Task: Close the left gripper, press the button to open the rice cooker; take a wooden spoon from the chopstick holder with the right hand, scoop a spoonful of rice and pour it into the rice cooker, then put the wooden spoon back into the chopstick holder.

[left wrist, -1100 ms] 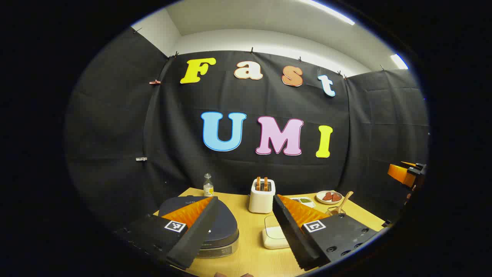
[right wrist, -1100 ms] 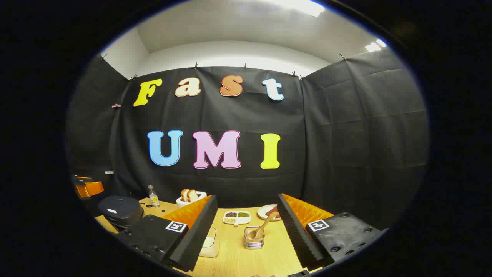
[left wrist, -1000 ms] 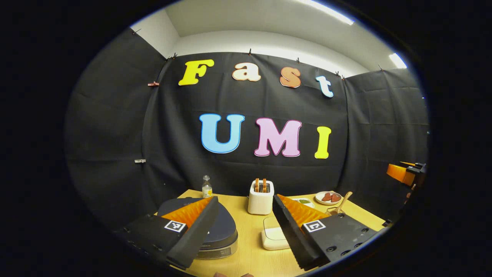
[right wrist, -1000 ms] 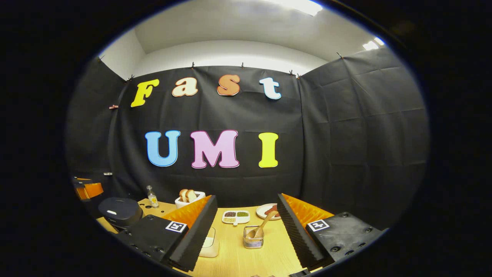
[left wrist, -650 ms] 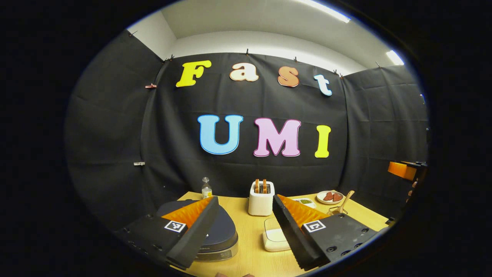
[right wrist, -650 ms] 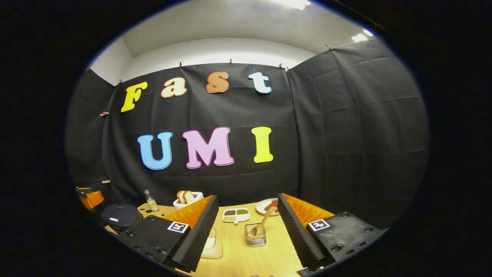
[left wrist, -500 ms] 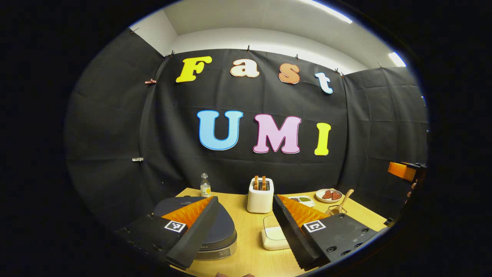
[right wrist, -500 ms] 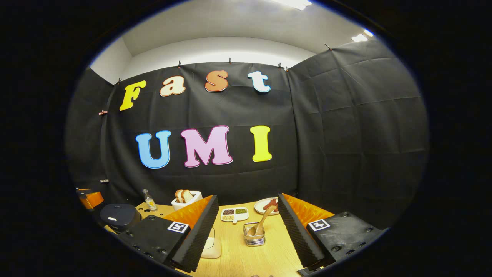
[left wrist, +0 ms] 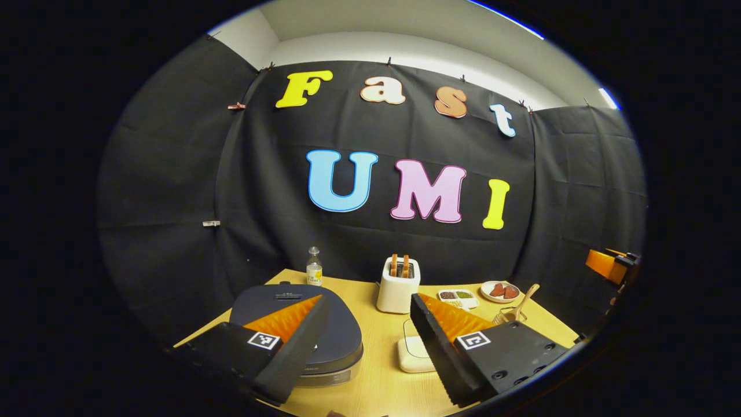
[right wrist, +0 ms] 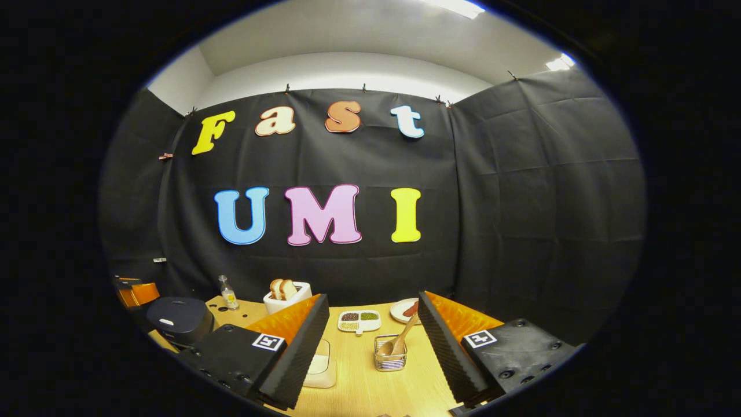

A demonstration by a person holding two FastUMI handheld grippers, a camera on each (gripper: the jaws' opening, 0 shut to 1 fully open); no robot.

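The wooden worktop point(left wrist: 376, 388) carries everything, and the dark rice cooker point(left wrist: 295, 324) is the largest thing on it, standing at its left end with the lid down; in the right gripper view the same cooker point(right wrist: 173, 318) sits far off to the left.

The left gripper point(left wrist: 367, 341) hangs above the worktop near the cooker, its jaws spread wide with nothing between them; its left finger overlaps the cooker's lid in the picture, though whether it touches cannot be told. The right gripper point(right wrist: 373, 347) hangs over the right part of the worktop, jaws likewise wide and empty.

A white toaster point(left wrist: 398, 286) with two slices standing in it sits toward the back, near the middle. In front of it lies a flat white rectangular dish point(left wrist: 414, 353), its contents unclear.

The wire chopstick holder point(right wrist: 389, 353) stands between the right gripper's fingers in that view, well ahead of them, and the wooden spoon point(right wrist: 399, 341) leans in it, bowl down and handle tilted up to the right.

Behind the holder lie a small divided tray of grains point(right wrist: 359, 319) and a round plate point(right wrist: 405, 311) with reddish pieces. A small glass bottle point(left wrist: 314, 272) stands upright at the back, just behind the cooker.
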